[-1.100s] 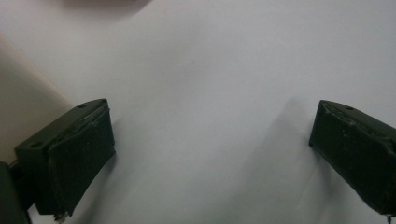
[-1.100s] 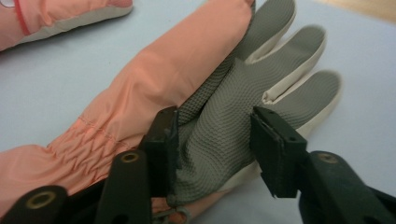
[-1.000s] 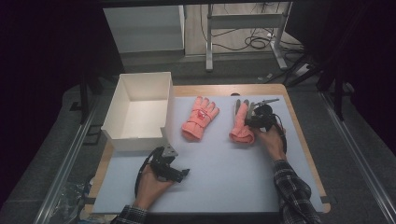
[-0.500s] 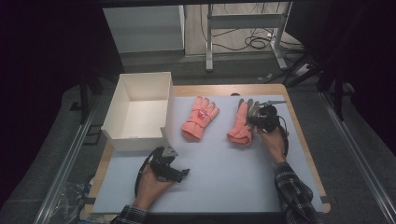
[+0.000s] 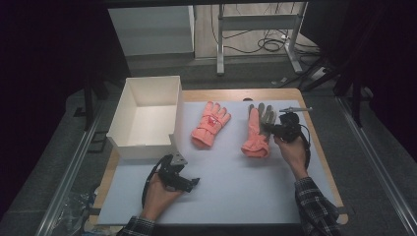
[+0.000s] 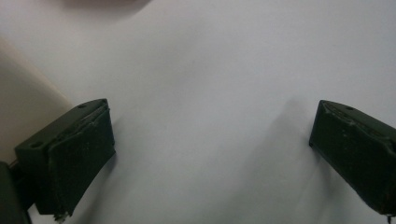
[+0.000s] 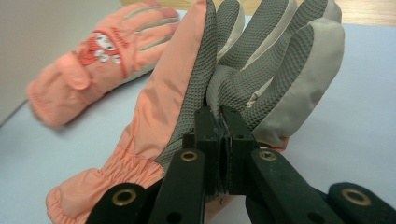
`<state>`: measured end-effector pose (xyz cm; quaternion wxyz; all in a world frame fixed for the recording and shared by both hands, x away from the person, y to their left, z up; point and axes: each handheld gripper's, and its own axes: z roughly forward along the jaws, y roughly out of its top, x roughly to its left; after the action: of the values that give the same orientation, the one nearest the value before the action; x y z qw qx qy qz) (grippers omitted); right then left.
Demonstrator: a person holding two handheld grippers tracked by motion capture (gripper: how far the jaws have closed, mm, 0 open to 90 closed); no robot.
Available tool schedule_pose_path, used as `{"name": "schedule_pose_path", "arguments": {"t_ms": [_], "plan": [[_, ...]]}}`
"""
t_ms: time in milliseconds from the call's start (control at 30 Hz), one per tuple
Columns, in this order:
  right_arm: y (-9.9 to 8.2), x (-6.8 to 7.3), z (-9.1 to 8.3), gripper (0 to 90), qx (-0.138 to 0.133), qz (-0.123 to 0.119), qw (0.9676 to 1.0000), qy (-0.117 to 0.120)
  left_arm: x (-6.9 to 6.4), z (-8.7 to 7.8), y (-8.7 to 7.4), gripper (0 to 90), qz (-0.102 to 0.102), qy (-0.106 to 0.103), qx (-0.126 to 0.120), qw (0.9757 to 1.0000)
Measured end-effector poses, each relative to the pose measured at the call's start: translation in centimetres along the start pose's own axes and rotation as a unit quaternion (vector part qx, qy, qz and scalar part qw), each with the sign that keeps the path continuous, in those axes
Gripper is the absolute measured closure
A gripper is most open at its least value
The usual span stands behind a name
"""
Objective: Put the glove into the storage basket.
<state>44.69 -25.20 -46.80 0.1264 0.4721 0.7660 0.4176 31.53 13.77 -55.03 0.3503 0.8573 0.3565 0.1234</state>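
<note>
Dim room, glove (image 7: 107,51) script perhaps unreadable

The pink glove (image 7: 187,116), grey mesh palm showing, is tipped up on edge, cuff low on the white sheet, fingers raised. The other pink glove (image 5: 210,124) lies flat, back up, with what looks like a cartoon badge.

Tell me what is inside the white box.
The white box looks empty: its pale floor and inner walls show in the high view, with no glove inside. The strip of floor just behind its near wall is hidden from the camera.
</note>
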Motion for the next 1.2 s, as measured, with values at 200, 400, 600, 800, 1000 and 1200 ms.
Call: {"name": "schedule_pose_path", "arguments": {"t_ms": [200, 400, 600, 800, 1000, 1200], "plan": [[-0.7, 1.6, -1.1, 86.3, -0.004, -0.005, 0.9996, 0.026, 0.0, 0.0, 0.0, 0.1, 0.001, 0.0, 0.0, 1.0], [-1.9, 3.6, -2.0, 86.3, -0.002, -0.017, 0.9985, 0.052, 0.0, 0.0, 0.0, 0.1, 0.0, 0.0, 0.0, 1.0], [-3.3, 5.5, -2.6, 86.3, -0.001, -0.023, 0.9968, 0.076, 0.0, 0.0, 0.0, 0.1, 0.0, 0.0, -0.001, 1.0], [-4.7, 7.2, -2.6, 86.3, 0.005, -0.023, 0.9952, 0.095, 0.0, 0.0, 0.0, 0.1, 0.001, 0.001, -0.002, 1.0], [-6.3, 8.0, -1.2, 86.2, 0.026, -0.022, 0.9948, 0.096, 0.0, 0.0, 0.0, 0.1, -0.001, 0.0, -0.001, 1.0], [-7.1, 7.6, 0.0, 81.6, 0.04, -0.024, 0.995, 0.088, 0.0, 0.0, 0.0, 0.1, -0.001, 0.0, -0.001, 1.0]]}}
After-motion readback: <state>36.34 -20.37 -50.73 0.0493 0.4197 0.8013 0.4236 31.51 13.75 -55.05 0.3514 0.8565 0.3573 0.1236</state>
